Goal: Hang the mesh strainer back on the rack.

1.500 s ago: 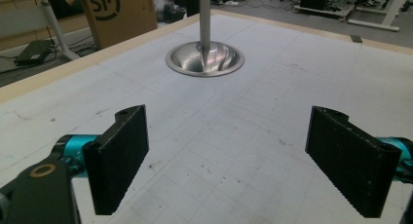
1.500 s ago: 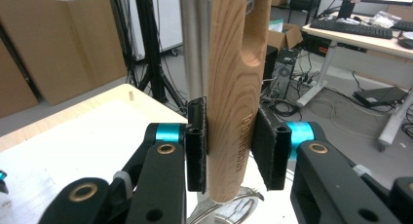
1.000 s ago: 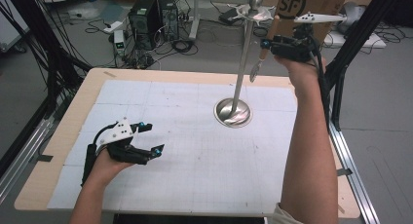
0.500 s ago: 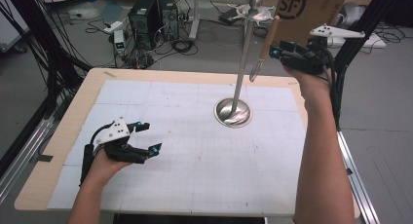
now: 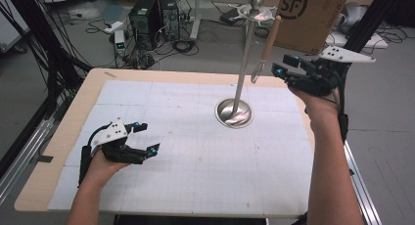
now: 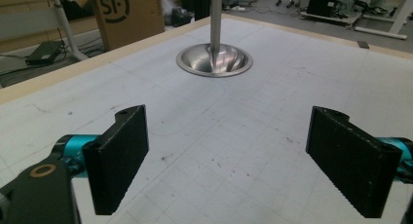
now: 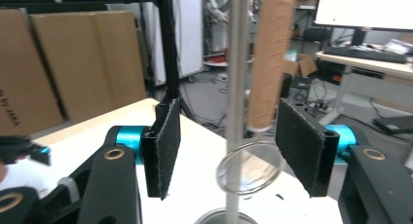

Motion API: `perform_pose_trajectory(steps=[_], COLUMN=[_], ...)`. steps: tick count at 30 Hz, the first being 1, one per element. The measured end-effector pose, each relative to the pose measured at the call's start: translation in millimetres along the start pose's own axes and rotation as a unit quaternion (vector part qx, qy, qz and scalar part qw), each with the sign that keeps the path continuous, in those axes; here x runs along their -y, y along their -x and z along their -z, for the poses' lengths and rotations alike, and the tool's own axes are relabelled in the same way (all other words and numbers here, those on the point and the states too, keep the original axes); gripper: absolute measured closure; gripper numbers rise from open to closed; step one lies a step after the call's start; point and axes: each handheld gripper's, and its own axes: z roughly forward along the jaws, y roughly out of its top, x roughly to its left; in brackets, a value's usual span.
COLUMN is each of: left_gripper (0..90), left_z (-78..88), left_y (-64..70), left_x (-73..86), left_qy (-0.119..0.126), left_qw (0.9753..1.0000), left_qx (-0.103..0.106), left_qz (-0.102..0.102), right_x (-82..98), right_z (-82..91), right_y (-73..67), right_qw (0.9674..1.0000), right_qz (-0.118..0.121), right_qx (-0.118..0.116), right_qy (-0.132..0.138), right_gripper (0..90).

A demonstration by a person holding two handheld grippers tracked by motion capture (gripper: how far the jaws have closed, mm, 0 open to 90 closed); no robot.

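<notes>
Right gripper view: wire loop of the whisk (image 7: 249, 168) hanging beside the stand (image 7: 237, 87), handle up, between the freed, just-opened right gripper (image 7: 224, 148). Left gripper (image 6: 229, 165) wide, empty.

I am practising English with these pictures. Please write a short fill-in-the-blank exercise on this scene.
1. A utensil with a ____ handle hangs from the metal stand.
2. The stand's round base rests on the ____.
3. The right claw is open, with its pads apart from the utensil's ____.
4. The left claw is ____ and holds nothing.

Missing words: wooden; table; handle; open
</notes>
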Motion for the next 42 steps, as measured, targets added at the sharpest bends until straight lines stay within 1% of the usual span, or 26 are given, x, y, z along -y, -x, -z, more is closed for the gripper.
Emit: perform_pose_trajectory(steps=[2, 4, 7, 10, 14, 18, 21, 26, 30, 34, 38, 42], left_gripper=[16.2, 16.2, 16.2, 16.2, 16.2, 16.1, 16.1, 16.1, 16.2, 16.1, 16.1, 16.1], left_z=[1.1, 2.0, 3.2, 4.0, 5.1, 6.5, 7.2, 8.4, 9.8, 10.0, 9.5, 10.0], left_y=[-1.0, -1.9, -2.6, -3.2, -3.6, -4.2, -4.4, -4.9, -6.0, -5.9, -5.3, -5.8], left_x=[0.5, 1.0, 1.8, 2.3, 3.0, 3.5, 3.9, 4.4, 4.8, 4.9, 4.9, 5.1], left_qy=[0.000, 0.001, 0.000, -0.002, -0.003, -0.002, -0.002, -0.001, 0.001, 0.001, 0.001, 0.001], left_qw=[1.0000, 1.0000, 1.0000, 1.0000, 1.0000, 0.9999, 1.0000, 0.9999, 0.9999, 0.9999, 0.9999, 1.0000], left_qx=[-0.004, -0.004, -0.006, -0.005, -0.007, -0.009, -0.009, -0.010, -0.009, -0.010, -0.009, -0.007], left_qz=[0.002, 0.002, 0.005, 0.002, 0.003, 0.005, 0.004, 0.007, 0.008, 0.009, 0.007, 0.006], right_x=[3.9, 8.6, 16.8, 26.2, 39.2, 51.6, 61.4, 79.0, 94.4, 110.2, 123.7, 137.0], right_z=[1.0, 0.8, 0.4, 0.1, 2.0, 4.9, 6.0, 7.7, 9.4, 9.6, 9.7, 11.5], right_y=[-5.6, -10.7, -18.3, -23.7, -30.5, -36.5, -38.1, -39.3, -42.5, -45.9, -50.3, -55.1], right_qw=[1.0000, 0.9998, 0.9995, 0.9991, 0.9985, 0.9979, 0.9978, 0.9982, 0.9984, 0.9982, 0.9983, 0.9983], right_qz=[0.000, 0.007, 0.013, 0.017, 0.013, 0.010, 0.004, -0.005, -0.004, -0.015, -0.013, -0.012], right_qx=[-0.009, -0.019, -0.030, -0.038, -0.052, -0.064, -0.066, -0.060, -0.057, -0.059, -0.056, -0.055], right_qy=[0.000, 0.004, -0.002, -0.006, -0.006, 0.003, 0.009, 0.004, 0.003, -0.001, -0.010, -0.012], right_gripper=[40.9, 40.6, 40.2, 38.8, 38.5, 38.0, 35.8, 34.6, 33.8, 32.8, 31.0, 30.9])
